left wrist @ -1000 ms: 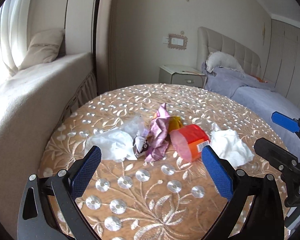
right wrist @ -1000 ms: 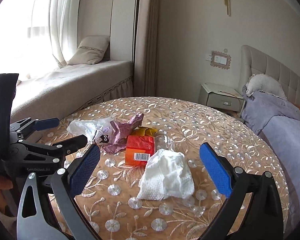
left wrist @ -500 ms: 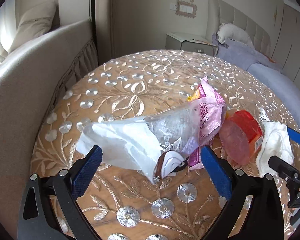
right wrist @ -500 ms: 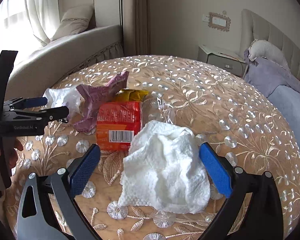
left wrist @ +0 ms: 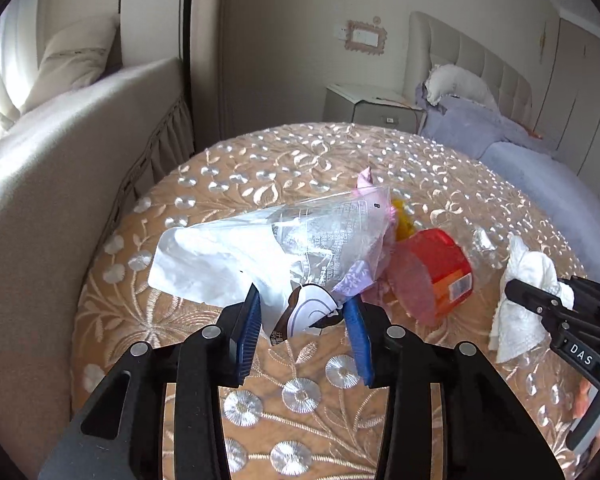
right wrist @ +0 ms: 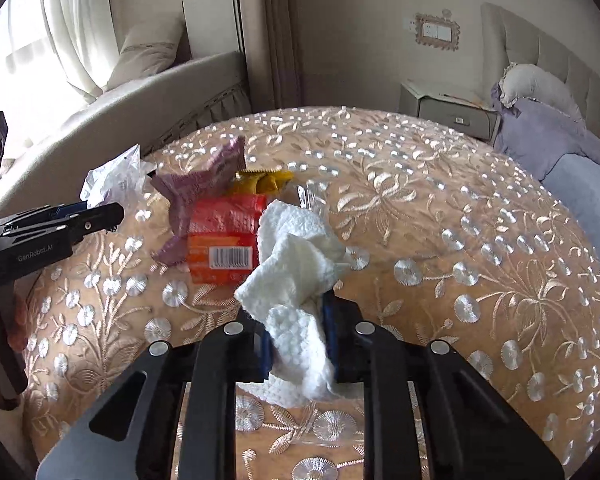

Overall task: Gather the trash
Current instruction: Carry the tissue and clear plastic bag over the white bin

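Five trash pieces (two gripped) [right wrist: 220,240]

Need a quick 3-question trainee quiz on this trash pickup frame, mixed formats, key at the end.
1. True or false: the right gripper is shut on the white paper towel.
2. What sits between the left gripper's pads? A) the red packet B) the clear plastic wrapper C) the yellow wrapper
3. Fill in: the barcode visible in the right wrist view is on the ____ packet.

Key: 1 true; 2 B; 3 red.
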Motion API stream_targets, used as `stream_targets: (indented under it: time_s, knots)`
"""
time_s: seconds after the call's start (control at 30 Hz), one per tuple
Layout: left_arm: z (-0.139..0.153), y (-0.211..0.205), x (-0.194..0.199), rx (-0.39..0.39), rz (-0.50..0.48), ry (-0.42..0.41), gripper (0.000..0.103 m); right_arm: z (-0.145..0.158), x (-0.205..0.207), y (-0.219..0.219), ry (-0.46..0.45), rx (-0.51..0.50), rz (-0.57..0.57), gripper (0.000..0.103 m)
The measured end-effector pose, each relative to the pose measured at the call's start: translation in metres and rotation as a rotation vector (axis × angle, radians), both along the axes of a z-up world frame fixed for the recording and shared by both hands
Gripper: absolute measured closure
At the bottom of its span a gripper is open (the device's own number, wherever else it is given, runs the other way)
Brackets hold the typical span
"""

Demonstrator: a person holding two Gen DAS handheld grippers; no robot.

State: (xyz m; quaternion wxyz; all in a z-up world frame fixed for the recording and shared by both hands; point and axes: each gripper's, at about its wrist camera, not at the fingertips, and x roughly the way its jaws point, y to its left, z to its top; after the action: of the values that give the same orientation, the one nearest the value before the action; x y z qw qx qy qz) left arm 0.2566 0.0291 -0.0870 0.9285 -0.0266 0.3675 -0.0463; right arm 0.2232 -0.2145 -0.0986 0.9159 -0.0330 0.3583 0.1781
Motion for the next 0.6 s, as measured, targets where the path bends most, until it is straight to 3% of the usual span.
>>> stream_targets:
  time_s: [0.3,0.6]
  knots:
    - [0.073,-0.041,-0.070,-0.015,-0.067,-0.168,0.064,0.076,-0.068,-0.019,-0.233,0.030,0.006,0.082]
    - [0.094,-0.127,-0.117,-0.030,-0.227,-0.237,0.064,0.115,-0.139,-0.075,-0.353,0.021,-0.074,0.082]
